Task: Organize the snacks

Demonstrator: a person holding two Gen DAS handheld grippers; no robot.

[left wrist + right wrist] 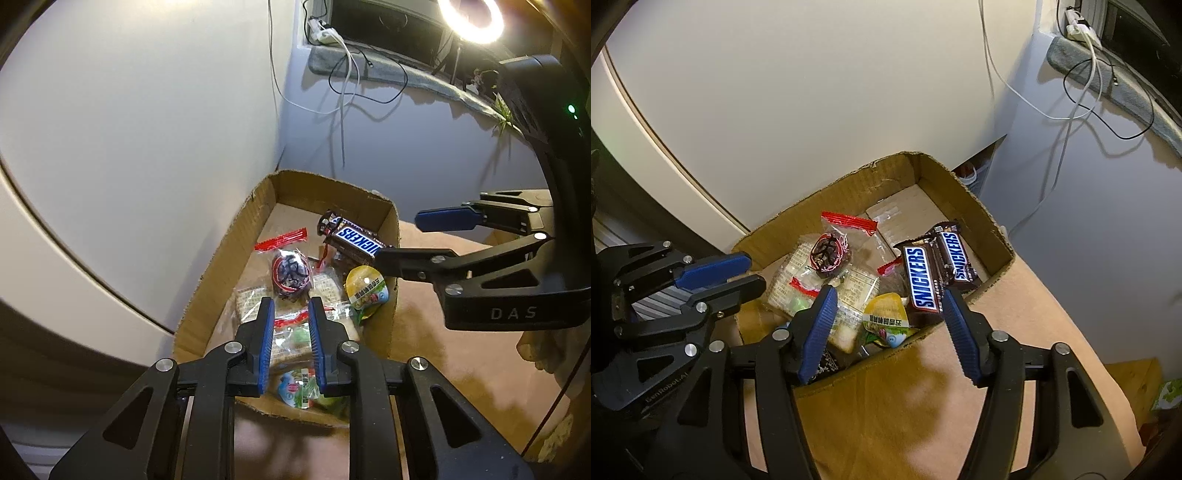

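An open cardboard box (221, 258) (982, 225) holds several snacks: a Snickers bar (354, 240) (921, 280), a second Snickers (958, 258), a dark round candy in a clear red-edged bag (290, 275) (829, 254), a yellow-lidded jelly cup (365, 291) (886, 314) and clear-wrapped biscuits (251, 302) (792, 277). My left gripper (291, 347) (738, 273) hovers over the box's near end, jaws narrowly apart and empty. My right gripper (890, 332) (399, 236) is wide open over the box's edge, with the Snickers bar lying in the box just ahead of its fingers.
The box stands on a tan surface (1052, 332) against a white curved panel (129, 129). White and black cables (347, 85) hang down the wall behind. A ring light (472, 18) glows at upper right. A small green packet (1167, 395) lies at far right.
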